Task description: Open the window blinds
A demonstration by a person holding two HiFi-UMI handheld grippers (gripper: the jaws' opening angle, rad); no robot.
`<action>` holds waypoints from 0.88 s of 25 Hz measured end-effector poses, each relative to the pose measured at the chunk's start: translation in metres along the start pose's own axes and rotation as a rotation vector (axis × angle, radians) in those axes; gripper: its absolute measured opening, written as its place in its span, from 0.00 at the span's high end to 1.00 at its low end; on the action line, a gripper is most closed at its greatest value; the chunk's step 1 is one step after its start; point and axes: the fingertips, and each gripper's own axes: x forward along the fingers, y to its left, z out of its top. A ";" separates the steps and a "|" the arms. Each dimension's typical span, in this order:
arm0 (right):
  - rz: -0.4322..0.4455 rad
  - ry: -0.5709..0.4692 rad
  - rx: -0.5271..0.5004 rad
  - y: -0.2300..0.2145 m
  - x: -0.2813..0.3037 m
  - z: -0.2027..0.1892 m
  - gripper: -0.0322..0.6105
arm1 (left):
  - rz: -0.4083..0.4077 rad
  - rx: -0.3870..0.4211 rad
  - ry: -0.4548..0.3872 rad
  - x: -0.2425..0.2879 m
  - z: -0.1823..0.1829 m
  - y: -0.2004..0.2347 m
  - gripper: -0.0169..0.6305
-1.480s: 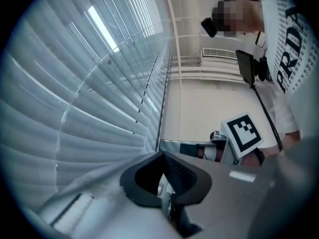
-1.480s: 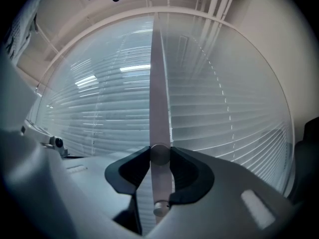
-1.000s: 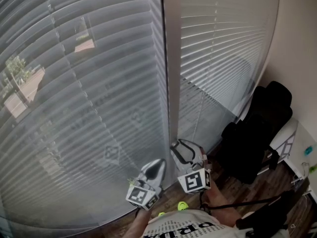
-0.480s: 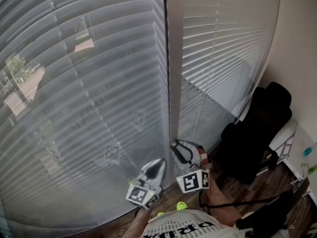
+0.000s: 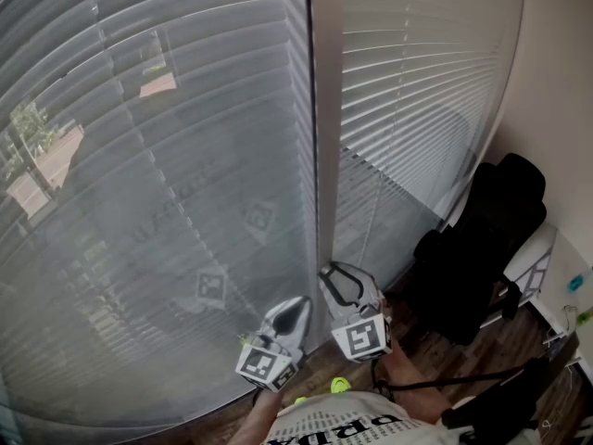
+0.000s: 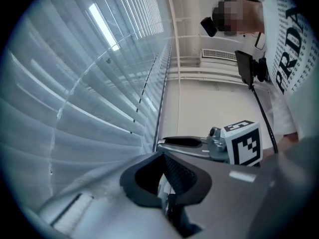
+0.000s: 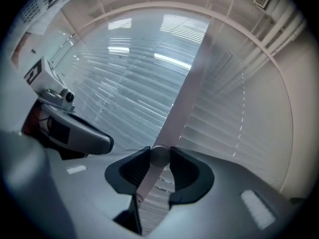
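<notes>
Two slatted blinds, the left blind [image 5: 157, 184] and the right blind [image 5: 408, 82], hang either side of a pale mullion [image 5: 322, 128]. My right gripper [image 5: 331, 272] is at the mullion's foot. In the right gripper view its pads [image 7: 185, 169] are shut on a round pale rod end [image 7: 159, 156], apparently the blind's tilt wand. My left gripper [image 5: 300, 302] is just left of it and close to the left blind's slats [image 6: 75, 98], with its jaws [image 6: 162, 156] together. A white sliver shows low between its pads; I cannot tell what it is.
A black chair with dark bags [image 5: 482, 239] stands at the right on the wood floor [image 5: 435, 350]. The side wall [image 5: 556, 82] closes the corner. A white desk edge [image 5: 579, 295] is at the far right. The person's printed shirt [image 5: 343, 425] fills the bottom.
The left blind's slats have turned a little, and the marker cubes' reflections show clearer in them. The right gripper has rolled slightly at the mullion. The left gripper has stayed put.
</notes>
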 end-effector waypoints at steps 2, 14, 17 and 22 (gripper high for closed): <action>0.001 -0.005 0.049 -0.001 -0.001 0.001 0.74 | 0.001 -0.001 0.003 0.000 -0.001 0.000 0.98; -0.010 -0.063 0.336 -0.004 -0.002 -0.002 0.74 | -0.004 0.003 0.001 -0.001 0.000 -0.002 0.98; -0.014 -0.068 0.365 -0.005 -0.002 -0.004 0.74 | 0.000 -0.003 0.004 0.000 0.000 -0.002 0.99; -0.012 -0.065 0.309 -0.003 -0.002 -0.001 0.74 | -0.004 -0.006 -0.003 0.000 0.000 -0.002 0.99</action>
